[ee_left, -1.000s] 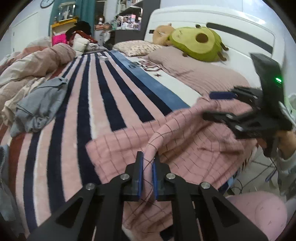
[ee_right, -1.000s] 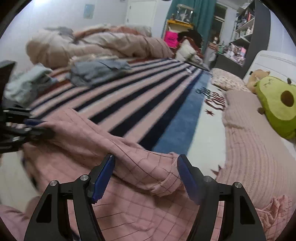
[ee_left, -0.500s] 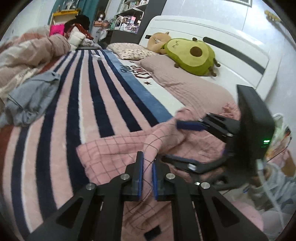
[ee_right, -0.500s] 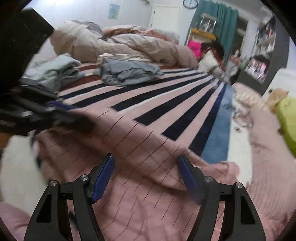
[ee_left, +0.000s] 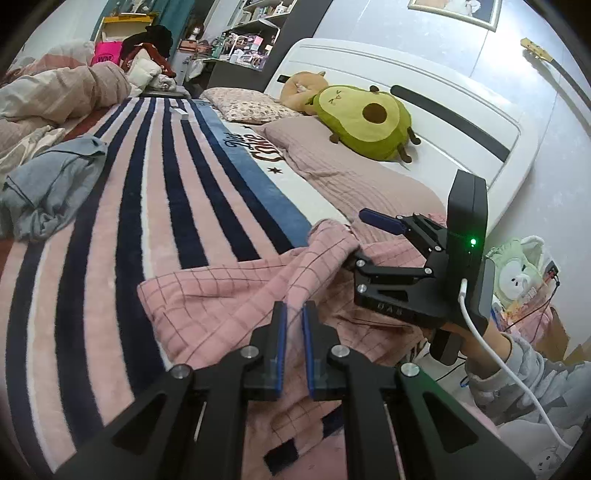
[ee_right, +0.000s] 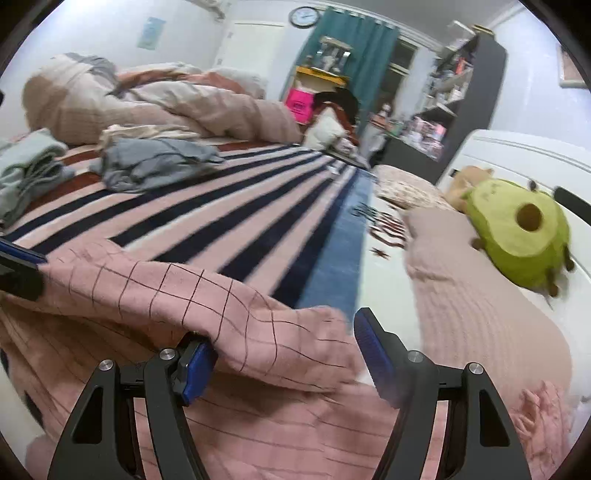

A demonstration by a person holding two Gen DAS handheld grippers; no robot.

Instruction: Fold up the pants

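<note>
A bedroom with pale walls holds a bed (ee_left: 110, 236) under a pink, navy and white striped blanket, a white headboard (ee_left: 424, 110) behind an avocado plush (ee_left: 364, 120), teal curtains (ee_right: 354, 48), a round wall clock (ee_right: 304, 16) and dark cluttered shelves (ee_right: 469, 92).

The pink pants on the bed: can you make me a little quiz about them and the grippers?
1. True or false: the left gripper is shut on the pink pants.
2. Which gripper has its jaws apart, with a fold of the pants between them? A) left B) right
3. Fill in: the green toy by the headboard is shaped like an ____.

Key: 1 true; 2 B (its jaws have just been closing a little); 3 avocado.
</note>
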